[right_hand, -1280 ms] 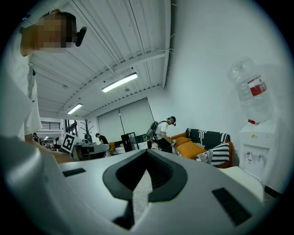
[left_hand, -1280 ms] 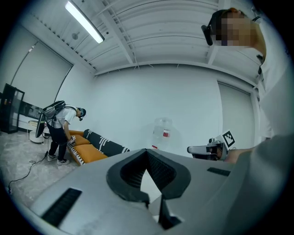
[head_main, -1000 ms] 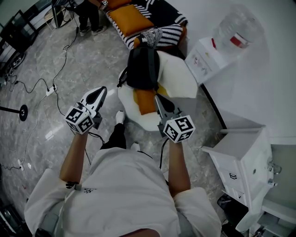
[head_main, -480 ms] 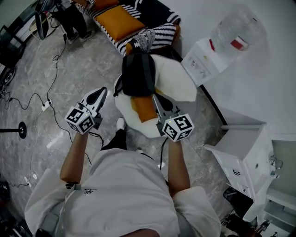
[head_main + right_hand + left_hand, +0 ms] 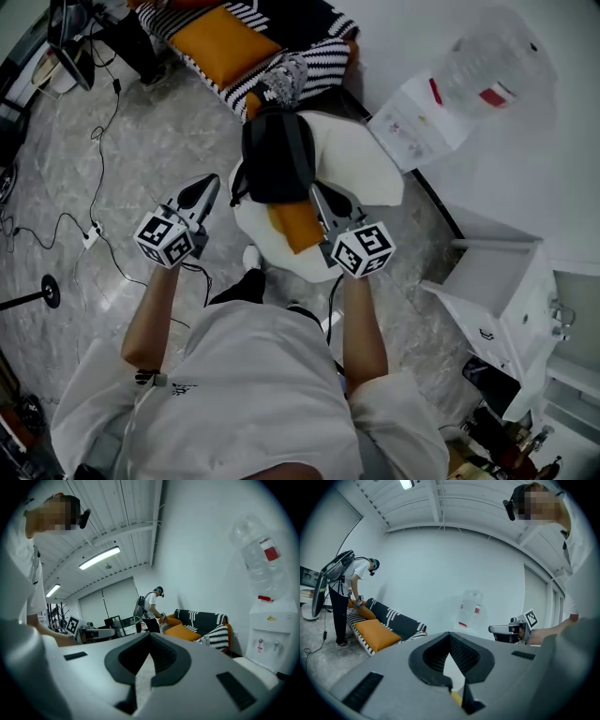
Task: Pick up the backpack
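step: reach-in, no grasp yet | L tool (image 5: 208,181) jaws together, empty | R tool (image 5: 316,191) same | backpack (image 5: 275,155) on white chair (image 5: 364,161), just ahead of R tool, fwd-right of L tool | next: open jaws, close on backpack

The head camera is peering steeply down over the wearer's shoulders. Cameras riding close on the left gripper (image 5: 210,181) and right gripper (image 5: 315,188) are facing nearly level, all three sharing the striped sofa (image 5: 246,45) and water dispenser (image 5: 427,111).
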Demonstrator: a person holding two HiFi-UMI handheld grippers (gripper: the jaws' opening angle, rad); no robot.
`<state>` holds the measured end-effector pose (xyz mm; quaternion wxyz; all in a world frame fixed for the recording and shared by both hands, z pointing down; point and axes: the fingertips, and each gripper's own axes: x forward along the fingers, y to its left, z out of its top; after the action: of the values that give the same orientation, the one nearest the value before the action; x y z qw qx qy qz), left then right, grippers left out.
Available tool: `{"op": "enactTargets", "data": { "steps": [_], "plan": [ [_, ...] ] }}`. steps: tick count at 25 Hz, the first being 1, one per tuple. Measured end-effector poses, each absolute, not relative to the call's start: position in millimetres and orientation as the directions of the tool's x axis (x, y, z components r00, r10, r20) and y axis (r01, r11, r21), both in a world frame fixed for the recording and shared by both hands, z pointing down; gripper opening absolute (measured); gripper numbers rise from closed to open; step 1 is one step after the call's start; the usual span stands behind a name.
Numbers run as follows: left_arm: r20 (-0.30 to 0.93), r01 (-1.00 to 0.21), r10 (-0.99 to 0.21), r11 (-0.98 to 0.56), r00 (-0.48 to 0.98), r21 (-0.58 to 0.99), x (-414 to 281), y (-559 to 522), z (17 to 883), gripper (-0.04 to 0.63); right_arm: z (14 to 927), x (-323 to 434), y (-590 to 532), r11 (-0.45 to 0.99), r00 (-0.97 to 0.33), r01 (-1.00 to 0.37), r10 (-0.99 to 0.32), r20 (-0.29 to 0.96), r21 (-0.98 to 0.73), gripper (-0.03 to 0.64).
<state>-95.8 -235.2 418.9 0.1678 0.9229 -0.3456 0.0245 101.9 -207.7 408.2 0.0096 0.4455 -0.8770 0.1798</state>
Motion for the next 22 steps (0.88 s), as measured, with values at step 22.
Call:
{"op": "enactTargets", "data": {
  "steps": [22],
  "plan": [
    [0.264,-0.616,-0.557,-0.699,0.788,0.364,-113.9,-354.2,535.6,0.0,523.5,85.2,-332.5,0.425,-0.514,-0.851,-0.796,0.32,-0.309,0.005]
  ]
}}
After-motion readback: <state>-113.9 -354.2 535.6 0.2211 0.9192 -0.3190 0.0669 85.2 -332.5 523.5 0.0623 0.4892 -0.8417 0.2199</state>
